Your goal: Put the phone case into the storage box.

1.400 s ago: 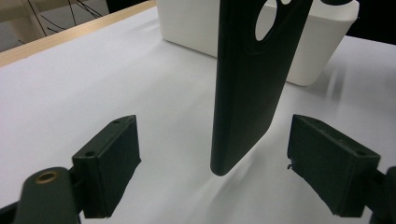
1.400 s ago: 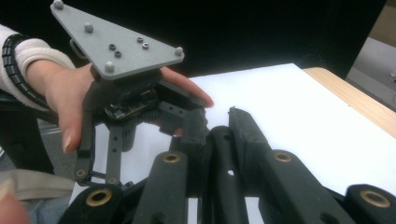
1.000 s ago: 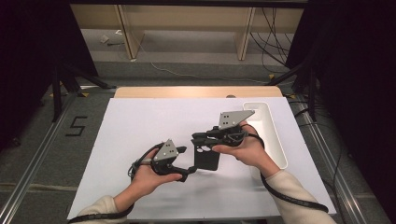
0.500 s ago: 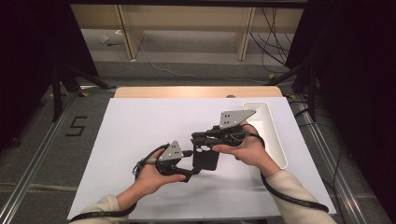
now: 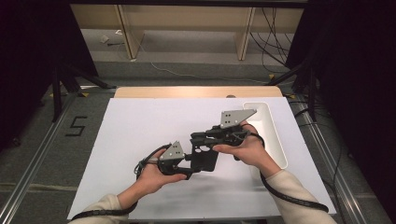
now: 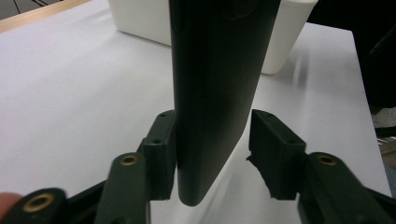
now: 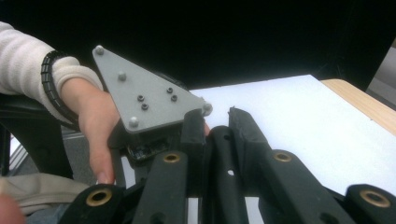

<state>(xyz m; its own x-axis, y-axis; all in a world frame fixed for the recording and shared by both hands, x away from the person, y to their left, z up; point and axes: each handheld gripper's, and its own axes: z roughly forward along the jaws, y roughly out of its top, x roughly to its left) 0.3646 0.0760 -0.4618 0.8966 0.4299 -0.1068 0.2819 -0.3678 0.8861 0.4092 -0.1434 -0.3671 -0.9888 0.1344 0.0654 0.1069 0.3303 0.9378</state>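
So the flat black slab (image 5: 203, 157) is hanging edge-down just above the white table (image 5: 140, 121), a bit to the left of the white tray (image 5: 275, 140). Honestly can't tell what it is, some dark plastic panel or case, smooth with a rounded bottom corner. The right gripper (image 5: 198, 138) is clamping its top edge, jaws squeezed all the way in with the thin black edge pinched between them in the right gripper view (image 7: 219, 154), and the hand isn't going anywhere.

The left gripper (image 5: 190, 163) is coming at the slab's lower end from the side away from the tray. Its jaws have just been closing in around that bottom corner. In the left gripper view the slab (image 6: 215, 93) is sitting between them: one pad (image 6: 161, 149) is right up against it, the other pad (image 6: 271, 149) is standing off with a visible gap. So not a real grip yet, still loose on that side.

My read: this is a handover, or a two-handed hold being set up, and we're in the middle of the second grip.

Next move is probably just finishing the squeeze until both pads are biting. The slab is slick and tapering at that corner, so I'd want the left jaws a little higher up before the right one is letting go.
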